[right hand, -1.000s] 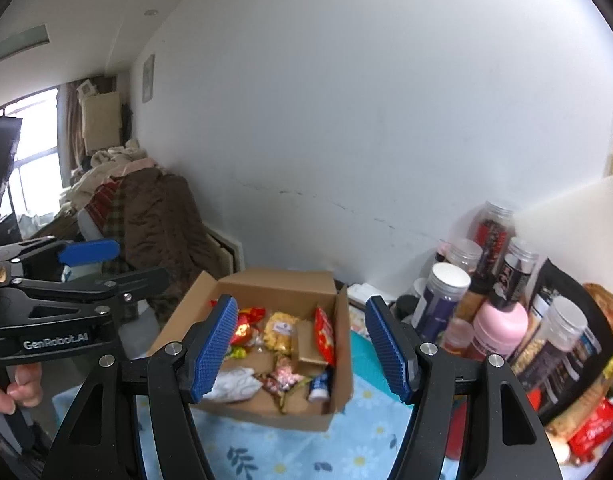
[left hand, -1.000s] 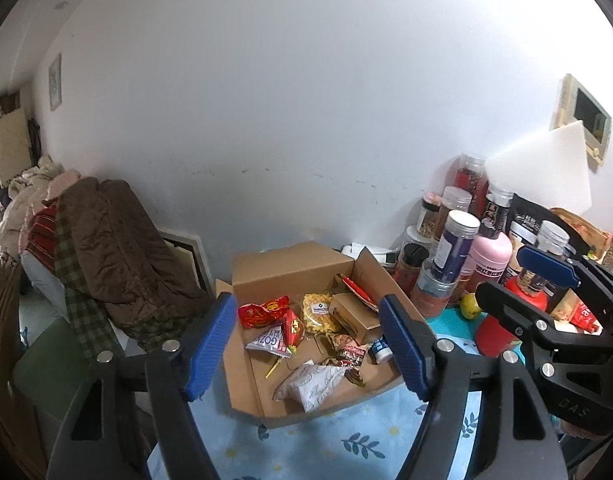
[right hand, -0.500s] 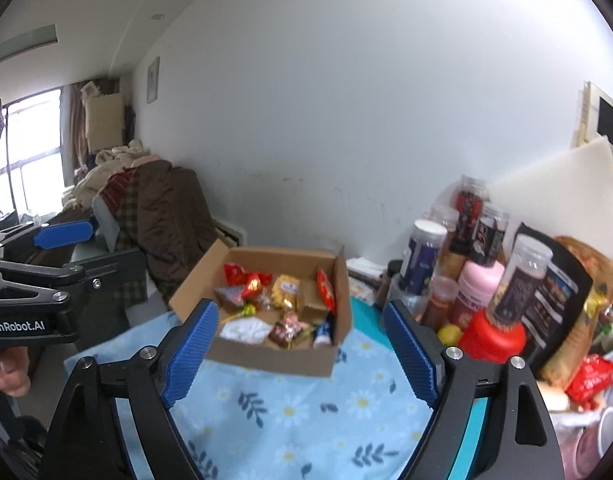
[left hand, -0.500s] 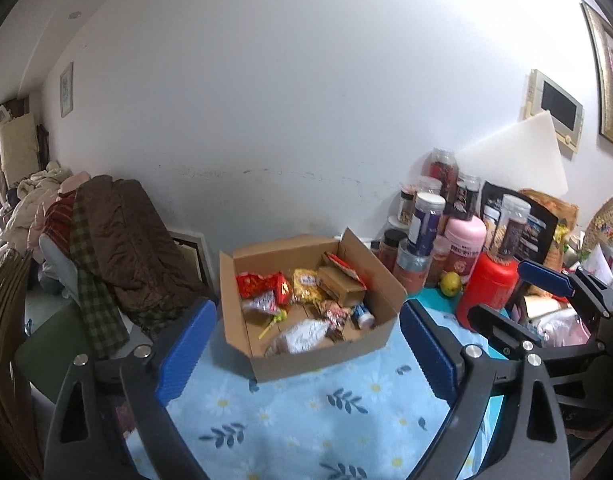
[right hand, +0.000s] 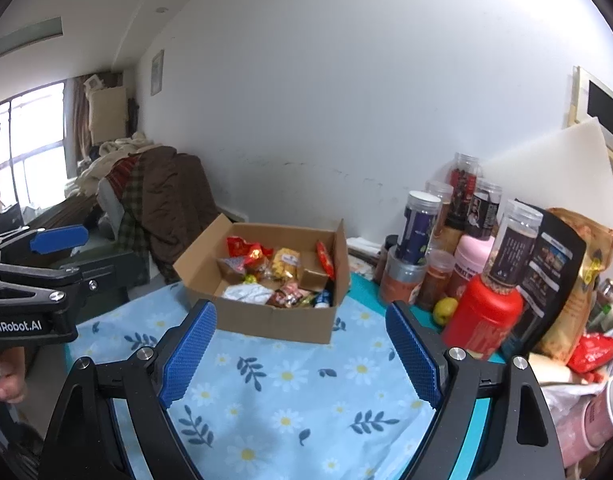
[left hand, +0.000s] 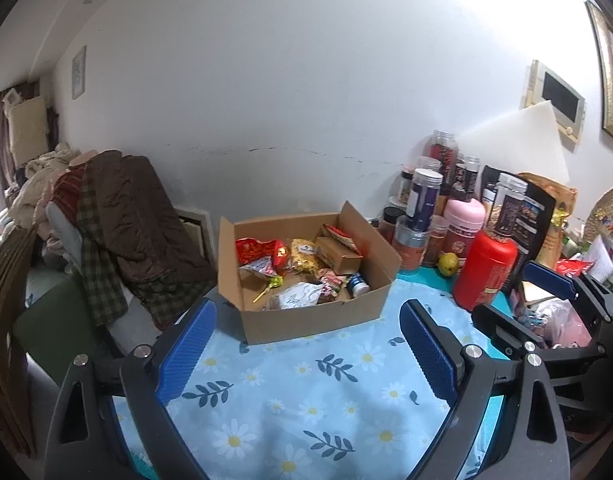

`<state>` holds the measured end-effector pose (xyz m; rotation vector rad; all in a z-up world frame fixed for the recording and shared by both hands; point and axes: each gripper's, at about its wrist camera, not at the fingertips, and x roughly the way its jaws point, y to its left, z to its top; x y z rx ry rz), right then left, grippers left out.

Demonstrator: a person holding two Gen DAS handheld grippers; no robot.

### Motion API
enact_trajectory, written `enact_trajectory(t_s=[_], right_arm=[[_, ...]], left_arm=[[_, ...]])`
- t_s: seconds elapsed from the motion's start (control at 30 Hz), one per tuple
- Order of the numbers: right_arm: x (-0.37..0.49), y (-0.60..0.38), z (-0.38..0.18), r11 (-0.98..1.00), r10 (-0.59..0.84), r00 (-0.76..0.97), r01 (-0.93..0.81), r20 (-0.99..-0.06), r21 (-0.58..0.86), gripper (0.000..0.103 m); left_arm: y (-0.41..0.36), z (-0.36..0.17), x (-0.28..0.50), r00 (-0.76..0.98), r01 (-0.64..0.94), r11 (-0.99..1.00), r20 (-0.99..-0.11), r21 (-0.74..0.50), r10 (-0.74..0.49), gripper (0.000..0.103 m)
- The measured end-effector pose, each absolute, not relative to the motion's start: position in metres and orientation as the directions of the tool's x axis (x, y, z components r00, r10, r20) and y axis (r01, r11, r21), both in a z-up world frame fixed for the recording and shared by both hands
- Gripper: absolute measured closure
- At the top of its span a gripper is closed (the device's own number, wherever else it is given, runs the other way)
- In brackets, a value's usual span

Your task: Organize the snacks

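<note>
Seemingly near done — snacks [left hand: 302, 268] sit piled in the cardboard box [left hand: 318, 320] on the floral cloth [left hand: 306, 392]; left gripper [left hand: 306, 344] and right gripper [right hand: 302, 352] both gape empty, short of it; sorting may remain.

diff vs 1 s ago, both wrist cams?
Both grippers, left gripper and right gripper, backed away from the cardboard box and opened wider; nothing gripped or released. The box, its snacks and the jars stayed put.
</note>
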<state>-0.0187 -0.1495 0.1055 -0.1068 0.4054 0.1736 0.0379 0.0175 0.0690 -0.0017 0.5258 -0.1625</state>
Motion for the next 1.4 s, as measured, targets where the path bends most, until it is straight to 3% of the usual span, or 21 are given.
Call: enact_trajectory(t_s=[1.4], right_arm=[[-0.022, -0.152, 0.104, 0.965, 0.206, 0.881, -0.255, -0.425, -0.060, 0.015]], left_arm=[[0.014, 0.064, 0.021, 0.845, 0.111, 0.993, -0.523, -0.041, -0.116, 0.008]])
